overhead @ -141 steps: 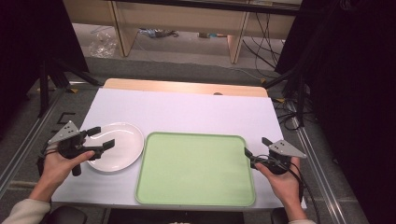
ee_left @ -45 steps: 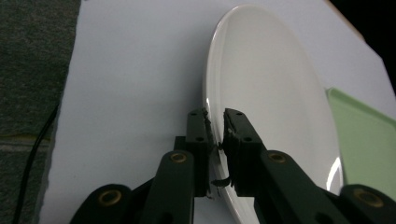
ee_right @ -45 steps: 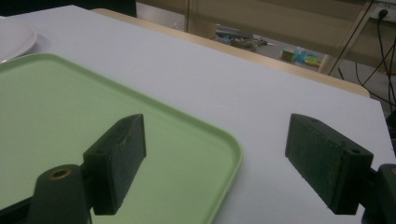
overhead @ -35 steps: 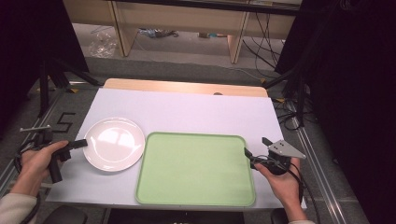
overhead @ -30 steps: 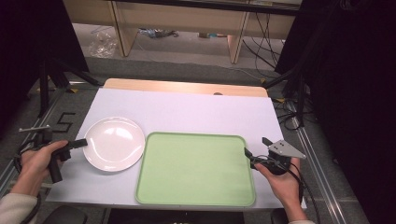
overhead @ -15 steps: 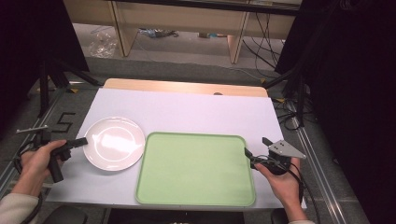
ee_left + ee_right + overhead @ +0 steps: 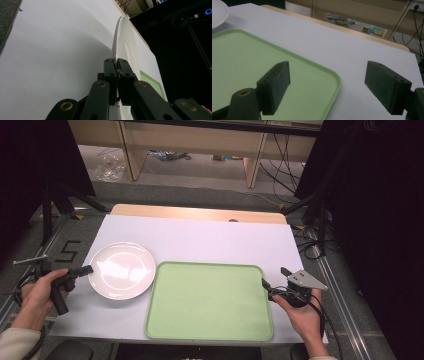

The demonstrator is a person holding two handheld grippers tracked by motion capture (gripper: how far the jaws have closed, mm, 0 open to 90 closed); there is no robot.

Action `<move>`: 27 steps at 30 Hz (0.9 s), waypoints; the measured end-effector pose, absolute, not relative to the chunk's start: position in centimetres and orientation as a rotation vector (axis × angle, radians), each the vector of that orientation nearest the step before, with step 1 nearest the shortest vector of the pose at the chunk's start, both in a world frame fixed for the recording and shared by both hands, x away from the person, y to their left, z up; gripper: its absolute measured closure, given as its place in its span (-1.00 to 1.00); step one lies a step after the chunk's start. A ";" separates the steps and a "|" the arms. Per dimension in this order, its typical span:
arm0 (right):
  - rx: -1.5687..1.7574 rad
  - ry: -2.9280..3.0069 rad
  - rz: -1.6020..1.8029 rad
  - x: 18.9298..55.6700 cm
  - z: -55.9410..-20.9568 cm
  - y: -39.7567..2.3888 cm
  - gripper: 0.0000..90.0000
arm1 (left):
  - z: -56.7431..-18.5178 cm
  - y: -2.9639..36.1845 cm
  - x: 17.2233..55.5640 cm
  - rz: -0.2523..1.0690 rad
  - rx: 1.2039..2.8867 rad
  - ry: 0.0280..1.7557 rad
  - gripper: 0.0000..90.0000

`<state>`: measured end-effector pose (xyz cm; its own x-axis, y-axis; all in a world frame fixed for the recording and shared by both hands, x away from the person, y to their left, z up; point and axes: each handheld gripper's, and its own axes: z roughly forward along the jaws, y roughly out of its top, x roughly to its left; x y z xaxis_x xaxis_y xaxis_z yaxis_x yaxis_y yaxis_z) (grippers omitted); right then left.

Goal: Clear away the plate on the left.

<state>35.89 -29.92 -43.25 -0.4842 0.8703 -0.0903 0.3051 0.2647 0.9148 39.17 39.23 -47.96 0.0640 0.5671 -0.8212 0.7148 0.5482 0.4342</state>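
Note:
A white plate (image 7: 121, 270) lies on the white table left of a light green tray (image 7: 210, 300). My left gripper (image 7: 86, 269) is turned on its side at the plate's left edge. In the left gripper view its jaws are shut on the plate's rim (image 7: 125, 42), with the left gripper (image 7: 116, 61) pinching the thin edge. My right gripper (image 7: 275, 278) sits at the tray's right edge, open, with nothing between its pads. In the right gripper view the right gripper (image 7: 330, 82) straddles the tray's (image 7: 249, 57) near corner without touching it.
The white table cover (image 7: 210, 237) has bare room behind the plate and tray. A wooden strip (image 7: 200, 213) runs along its far edge. Dark stands and cables (image 7: 310, 240) are on the floor to the right.
Since the earliest frame my left hand has drawn back to the left, rolled the gripper onto its side and clamped the plate's left rim. Over the last second nothing moves.

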 end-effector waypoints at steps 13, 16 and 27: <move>1.060 1.932 1.199 35.9 -43.3 -29.9 -0.53 | -47.2 38.4 39.1 -0.181 1.078 1.552 0.93; 1.061 1.931 1.199 35.9 -43.2 -29.9 -0.53 | -47.0 38.1 39.1 -0.190 1.079 1.539 0.93; 1.062 1.931 1.198 35.9 -43.3 -29.9 -0.53 | -46.7 37.3 39.2 -0.218 1.067 1.511 0.93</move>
<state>35.88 -29.95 -43.25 -0.4822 0.8714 -0.0906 0.3056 0.2642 0.9148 39.22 37.30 -46.66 0.1351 0.4860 -0.8635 0.7107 0.5597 0.4262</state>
